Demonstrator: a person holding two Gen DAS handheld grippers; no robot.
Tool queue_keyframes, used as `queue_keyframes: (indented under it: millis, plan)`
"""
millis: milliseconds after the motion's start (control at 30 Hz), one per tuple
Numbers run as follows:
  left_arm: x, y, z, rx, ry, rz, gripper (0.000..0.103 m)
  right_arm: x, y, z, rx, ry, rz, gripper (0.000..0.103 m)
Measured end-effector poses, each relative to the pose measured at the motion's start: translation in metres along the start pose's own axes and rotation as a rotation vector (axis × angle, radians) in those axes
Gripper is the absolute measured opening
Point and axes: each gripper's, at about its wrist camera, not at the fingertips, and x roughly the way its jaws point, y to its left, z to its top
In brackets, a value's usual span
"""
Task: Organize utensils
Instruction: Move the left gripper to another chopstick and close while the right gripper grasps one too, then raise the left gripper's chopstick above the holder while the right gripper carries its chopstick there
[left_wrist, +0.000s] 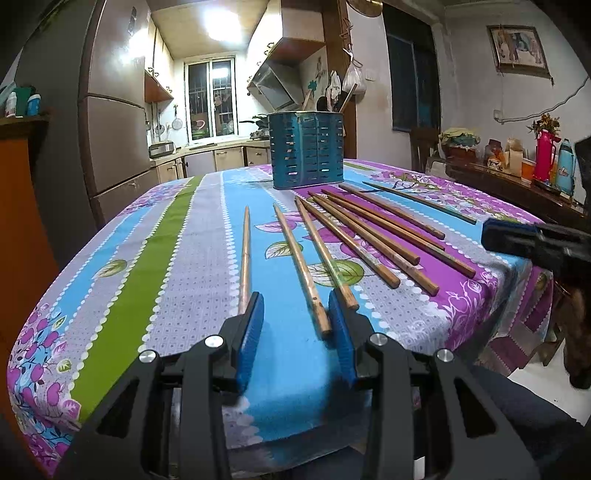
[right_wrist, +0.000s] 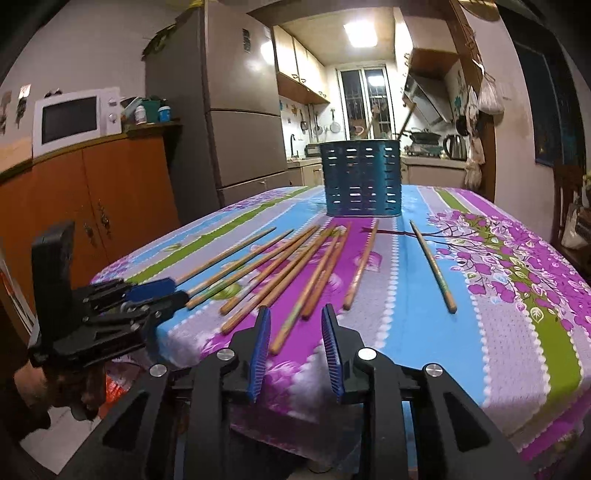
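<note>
A: Wooden chopsticks (left_wrist: 334, 236) lay loose in a fanned row on the bench (left_wrist: 177, 258), every one of them outside the teal holder (left_wrist: 306, 149). I counted about nine, none lifted.

B: And the holder itself?

A: It stood upright at the far end of the bench, just beyond their tips. A few handles already poked out of its top, though I couldn't tell what they were.

B: So the sorting had barely begun?

A: That was my judgement. The left gripper (left_wrist: 295, 314) had its fingers spread wide, straddling the near end of one stick but gripping nothing. The right gripper (right_wrist: 295, 332) was likewise parted and empty, hovering over another stick's end (right_wrist: 280, 341).
</note>
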Motion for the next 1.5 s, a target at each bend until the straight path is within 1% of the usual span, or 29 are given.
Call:
queue_keyframes:
  millis: [100,167,333,467,600,767,900,1100,1167,1267,1400,1500]
  plan:
    - [0.0,0.0,-0.001,-0.002,-0.006,0.004,0.035,0.009,0.013,-0.006,-0.017,0.001,-0.014,0.026]
    - [-0.001,-0.002,-0.002,0.003,-0.011,0.01,0.035,0.017,0.019,-0.009,-0.04,0.0,-0.055,0.022]
    - [-0.001,-0.005,-0.003,0.014,-0.029,0.023,0.035,0.028,0.02,-0.014,-0.04,-0.009,-0.112,0.02]
    - [0.0,-0.007,-0.003,0.02,-0.041,0.031,0.035,0.033,0.024,-0.014,-0.043,-0.016,-0.125,0.016]
    - [0.0,-0.012,-0.005,0.029,-0.055,0.03,0.026,0.034,0.026,-0.013,-0.039,-0.018,-0.135,0.015]
    - [0.004,-0.016,-0.005,0.045,-0.073,0.034,0.022,0.035,0.029,-0.015,-0.046,-0.031,-0.156,0.015]
    - [0.003,-0.023,-0.006,0.066,-0.085,0.034,0.009,0.034,0.03,-0.018,-0.048,-0.044,-0.163,0.015]
    - [0.004,-0.022,-0.006,0.039,-0.098,0.043,0.008,0.034,0.027,-0.019,-0.032,-0.059,-0.155,0.015]
    - [0.004,-0.023,-0.006,0.044,-0.099,0.045,0.005,0.033,0.026,-0.02,-0.022,-0.063,-0.153,0.012]
    - [0.005,-0.023,-0.006,0.046,-0.099,0.054,0.005,0.032,0.023,-0.022,-0.008,-0.071,-0.153,0.009]
    - [0.005,-0.023,-0.005,0.042,-0.101,0.062,0.005,0.03,0.023,-0.022,-0.005,-0.077,-0.152,0.007]
    - [0.0,-0.023,0.0,0.045,-0.12,0.068,0.005,0.024,0.021,-0.017,-0.003,-0.084,-0.159,0.007]
